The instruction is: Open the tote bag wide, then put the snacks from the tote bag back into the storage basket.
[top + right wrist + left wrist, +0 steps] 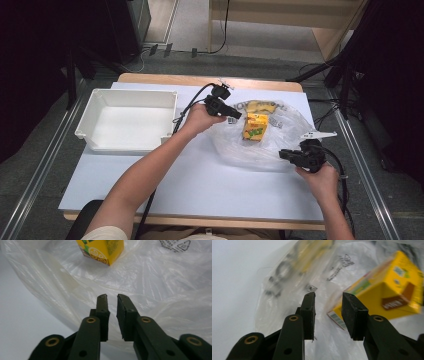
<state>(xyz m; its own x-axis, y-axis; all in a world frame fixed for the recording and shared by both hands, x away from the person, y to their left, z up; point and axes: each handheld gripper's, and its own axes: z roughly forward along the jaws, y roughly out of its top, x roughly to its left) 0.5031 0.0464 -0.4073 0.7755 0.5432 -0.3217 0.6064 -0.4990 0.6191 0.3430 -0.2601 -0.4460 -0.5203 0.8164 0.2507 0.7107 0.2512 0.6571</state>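
Note:
A clear plastic bag [250, 152] lies crumpled on the white table top [200, 185], right of centre. In or on it sits a yellow drink carton [255, 126], and a flat yellow packet [260, 106] lies behind that. My left gripper [235, 116] hovers at the bag's left far edge, its jaws open. In the left gripper view [328, 296] the bag [287, 290] and carton [387, 290] lie beyond the pads. My right gripper [282, 154] is at the bag's near right edge. Its jaws [112, 297] stand a little apart over the bag [162, 290], gripping nothing, with the carton [101, 250] farther off.
A white rectangular bin [100, 107] stands at the table's far left, its inside bare. Cables trail from both grippers across the table. Dark stands and floor rails flank the table on both sides.

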